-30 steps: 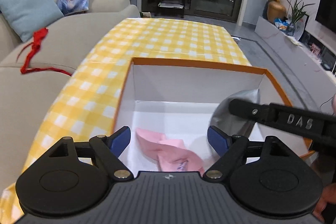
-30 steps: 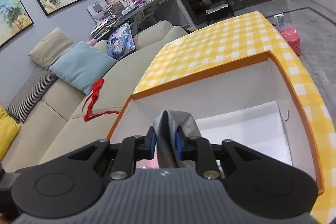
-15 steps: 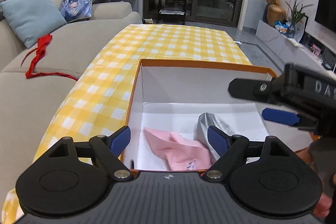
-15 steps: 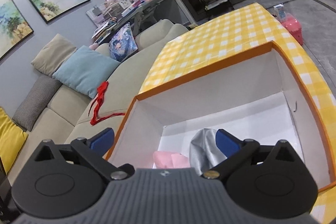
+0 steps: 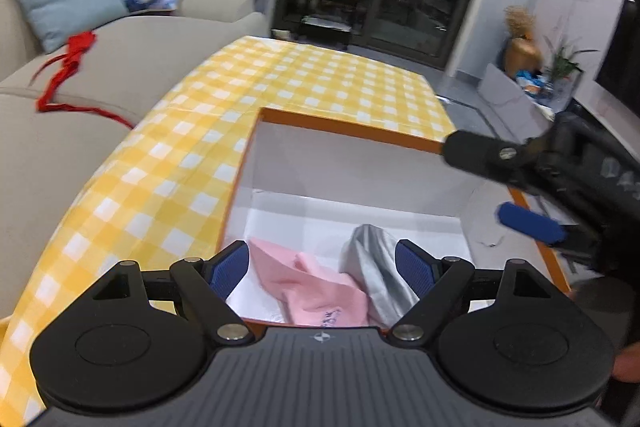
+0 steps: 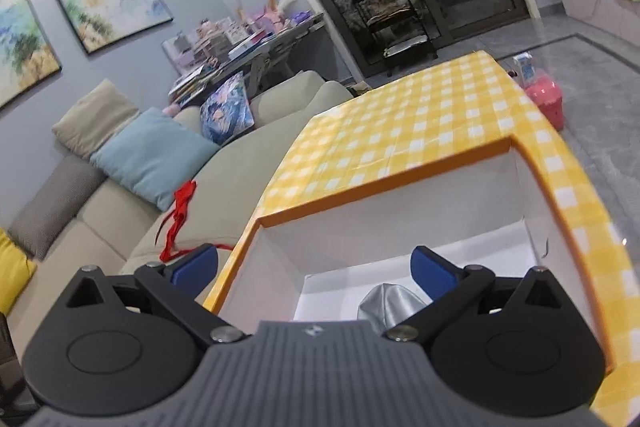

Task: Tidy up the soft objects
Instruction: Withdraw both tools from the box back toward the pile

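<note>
Your right tool [image 6: 314,269] has just been opening and its jaws now stand wide with nothing between them. The grey cloth [image 6: 390,305] lies loose in the orange-rimmed box [image 6: 384,187], at the lower centre of the right wrist view, just below the tool. Your left tool [image 5: 322,263] is also spread wide and empty; the pink cloth [image 5: 316,291] lies below it, touching the grey one.

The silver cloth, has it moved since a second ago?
Yes. The silver cloth, earlier pinched in the right gripper above the orange-rimmed box, now lies on the box floor beside the pink cloth; the jaws have just opened.
</note>
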Available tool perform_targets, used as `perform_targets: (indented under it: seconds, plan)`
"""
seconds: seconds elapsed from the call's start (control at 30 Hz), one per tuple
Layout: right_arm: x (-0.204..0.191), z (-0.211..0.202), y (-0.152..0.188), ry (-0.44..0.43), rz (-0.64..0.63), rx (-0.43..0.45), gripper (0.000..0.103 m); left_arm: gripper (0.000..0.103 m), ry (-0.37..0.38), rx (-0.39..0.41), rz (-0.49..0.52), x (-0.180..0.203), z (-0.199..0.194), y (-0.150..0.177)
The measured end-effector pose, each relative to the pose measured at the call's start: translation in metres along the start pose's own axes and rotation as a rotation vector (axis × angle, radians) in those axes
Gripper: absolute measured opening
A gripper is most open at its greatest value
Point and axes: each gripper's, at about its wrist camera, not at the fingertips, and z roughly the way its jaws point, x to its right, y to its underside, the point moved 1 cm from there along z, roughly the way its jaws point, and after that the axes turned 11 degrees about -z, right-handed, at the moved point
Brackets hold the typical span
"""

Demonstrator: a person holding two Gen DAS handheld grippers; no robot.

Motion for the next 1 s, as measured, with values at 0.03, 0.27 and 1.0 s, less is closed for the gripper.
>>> perform_targets:
  seconds: [0.03,0.27,1.0]
  plan:
    - [-0.003,-0.006,-0.004,0.002,-0.018,0.002,0.1,0.097,-0.006,0.012,-0.012,0.001,-0.003,0.0]
    - [-0.036,-0.063,-0.026,0.025,-0.112,0.114,0.1,0.097,0.042,-0.017,-0.184,-0.002,-0.029,-0.01]
    - [-0.059,-0.239,0.062,0.225,0.077,0.091,0.1,0.097,-0.122,-0.181,0.007,0.029,-0.125,0.054]
